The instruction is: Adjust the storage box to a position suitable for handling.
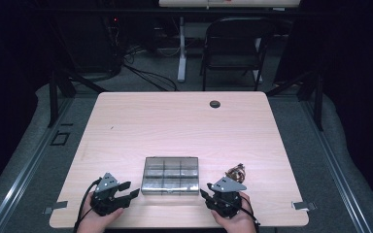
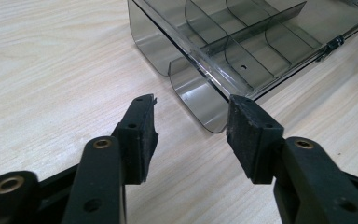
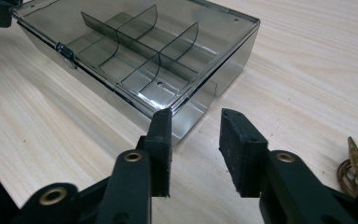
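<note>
The wooden table [image 1: 175,121] gives plenty of bare room from the middle out to twelve o'clock, where just a small dark round cap [image 1: 215,104] sits near the far edge, while all the action crowds the near edge at six o'clock. One box [image 1: 170,175], smoky clear plastic, lies flat just short of that near edge, closed lid on top, with a small latch [image 2: 334,43] on its long side. Through the lid the dividers show it split into six compartments, two rows of three as the high view has it, and what lies in them I cannot tell. Two grippers flank it: the left gripper [image 1: 126,190] sits at the box's eight o'clock, jaws standing apart with nothing between them, tips just short of the box's near left corner; in the left gripper view that rounded corner sits right ahead of the gap, not touched. The right gripper [image 1: 206,195] sits at the box's four o'clock, jaws also parted and empty, and in the right gripper view the left jaw tip stands right up against the box's near corner, contact hard to call. One small bundle of coppery wire [image 1: 236,171] lies at the box's three o'clock, just beyond the right gripper, apart from the box. Bare wood stretches left of the left gripper and right of the bundle to the side edges. Beyond the table, one folding chair [image 1: 233,48] stands at twelve o'clock.
</note>
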A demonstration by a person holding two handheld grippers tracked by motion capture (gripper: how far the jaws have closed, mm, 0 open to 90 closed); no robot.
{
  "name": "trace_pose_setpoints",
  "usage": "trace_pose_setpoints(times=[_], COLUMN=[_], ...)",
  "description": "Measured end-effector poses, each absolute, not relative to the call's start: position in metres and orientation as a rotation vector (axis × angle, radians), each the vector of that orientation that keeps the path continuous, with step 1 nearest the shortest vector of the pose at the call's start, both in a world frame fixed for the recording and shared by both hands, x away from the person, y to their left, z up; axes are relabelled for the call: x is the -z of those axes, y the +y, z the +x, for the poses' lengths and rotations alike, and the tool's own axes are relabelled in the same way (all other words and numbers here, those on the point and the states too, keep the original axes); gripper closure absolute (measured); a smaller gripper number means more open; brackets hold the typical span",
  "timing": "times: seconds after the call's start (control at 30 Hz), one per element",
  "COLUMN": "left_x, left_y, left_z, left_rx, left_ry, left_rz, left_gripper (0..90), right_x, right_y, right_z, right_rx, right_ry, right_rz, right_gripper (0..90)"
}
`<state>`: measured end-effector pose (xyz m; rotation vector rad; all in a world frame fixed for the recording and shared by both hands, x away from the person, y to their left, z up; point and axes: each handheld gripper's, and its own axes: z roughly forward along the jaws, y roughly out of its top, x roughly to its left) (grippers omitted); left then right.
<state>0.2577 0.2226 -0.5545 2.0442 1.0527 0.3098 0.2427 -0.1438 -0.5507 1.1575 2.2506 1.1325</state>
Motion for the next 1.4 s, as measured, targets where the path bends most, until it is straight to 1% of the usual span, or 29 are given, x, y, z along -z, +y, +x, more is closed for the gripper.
trace_pose_setpoints(times=[0.23,0.27,0.53,0.57,0.6,0.67,0.77,0.8,0.83,1.03,1.17,1.27,1.4], left_x=[0.555,0.555,0.554,0.554,0.554,0.554,0.554,0.554,0.554,0.556,0.556,0.557,0.556], left_y=[0.222,0.222,0.219,0.218,0.218,0.217,0.216,0.214,0.215,0.212,0.210,0.208,0.206], left_z=[0.258,0.258,0.254,0.253,0.253,0.251,0.251,0.250,0.250,0.252,0.253,0.252,0.253], left_rx=[-0.291,-0.283,-0.269,-0.289,-0.267,-0.273,-0.258,-0.274,-0.252,-0.255,-0.210,-0.213,-0.229], left_ry=[1.046,1.039,1.029,1.032,1.021,1.017,1.001,1.004,0.984,0.988,0.961,0.963,0.949], left_rz=[2.049,2.055,2.057,2.056,2.062,2.065,2.072,2.066,2.080,2.080,2.102,2.102,2.109], left_gripper=[54.0,54.1,54.9,54.9,55.0,55.2,56.3,56.3,57.1,60.2,61.9,62.1,63.3], right_x=[0.548,0.549,0.549,0.549,0.548,0.548,0.547,0.547,0.548,0.549,0.551,0.551,0.552], right_y=[-0.142,-0.141,-0.141,-0.141,-0.140,-0.138,-0.138,-0.137,-0.136,-0.132,-0.131,-0.131,-0.129], right_z=[0.241,0.241,0.242,0.241,0.240,0.239,0.237,0.237,0.236,0.235,0.236,0.236,0.237], right_rx=[-1.141,-1.112,-1.116,-1.113,-1.113,-1.112,-1.100,-1.100,-1.100,-1.087,-1.062,-1.067,-1.063], right_ry=[2.276,2.288,2.298,2.303,2.305,2.304,2.316,2.319,2.332,2.343,2.368,2.371,2.371], right_rz=[1.172,1.171,1.184,1.175,1.172,1.162,1.157,1.153,1.151,1.129,1.120,1.118,1.115], right_gripper=[70.5,73.2,75.1,75.4,76.0,76.3,76.6,77.0,78.5,80.7,80.7,80.9,84.6])
